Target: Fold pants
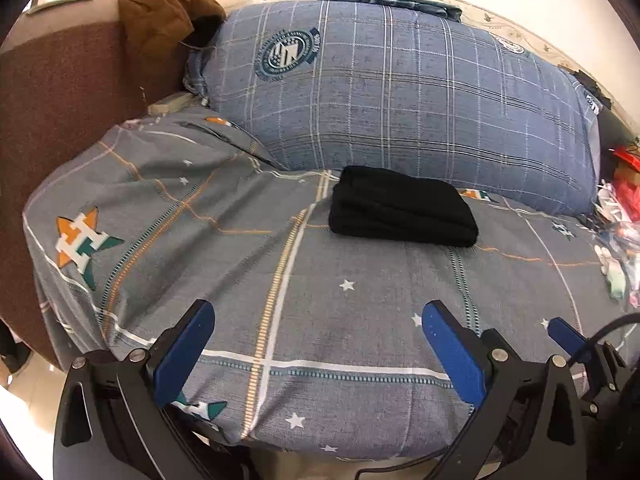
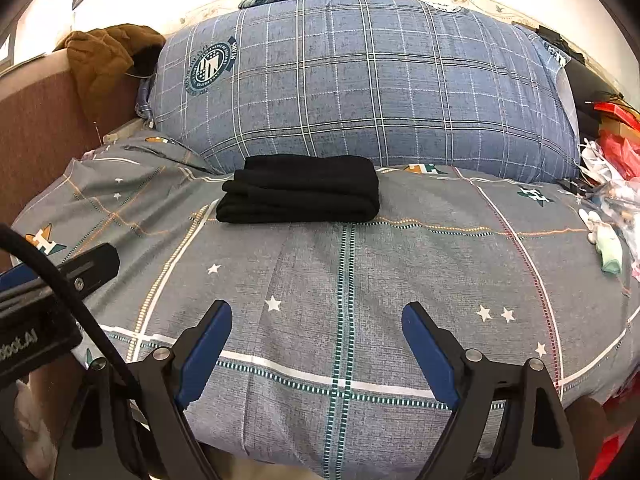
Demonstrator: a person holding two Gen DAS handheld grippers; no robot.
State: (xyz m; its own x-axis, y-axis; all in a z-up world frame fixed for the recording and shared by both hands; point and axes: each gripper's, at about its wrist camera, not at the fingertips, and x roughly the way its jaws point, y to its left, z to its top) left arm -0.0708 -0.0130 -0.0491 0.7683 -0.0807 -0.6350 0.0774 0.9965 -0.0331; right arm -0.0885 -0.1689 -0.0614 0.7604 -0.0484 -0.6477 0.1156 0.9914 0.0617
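We see open bed (image 2: 344,280) from near edge to folded pants (image 2: 300,190). Big pillow (image 2: 360,88) walls far side; clutter (image 2: 608,216) crowds right edge; headboard (image 1: 60,100) bounds left.

You have a blue plaid pillow (image 1: 400,92) on the grey starred bedsheet (image 1: 320,320), with a brown jacket (image 1: 160,16) draped over the headboard (image 1: 60,100).

Black gripper (image 1: 318,342) arms – blue pads, silver screws.
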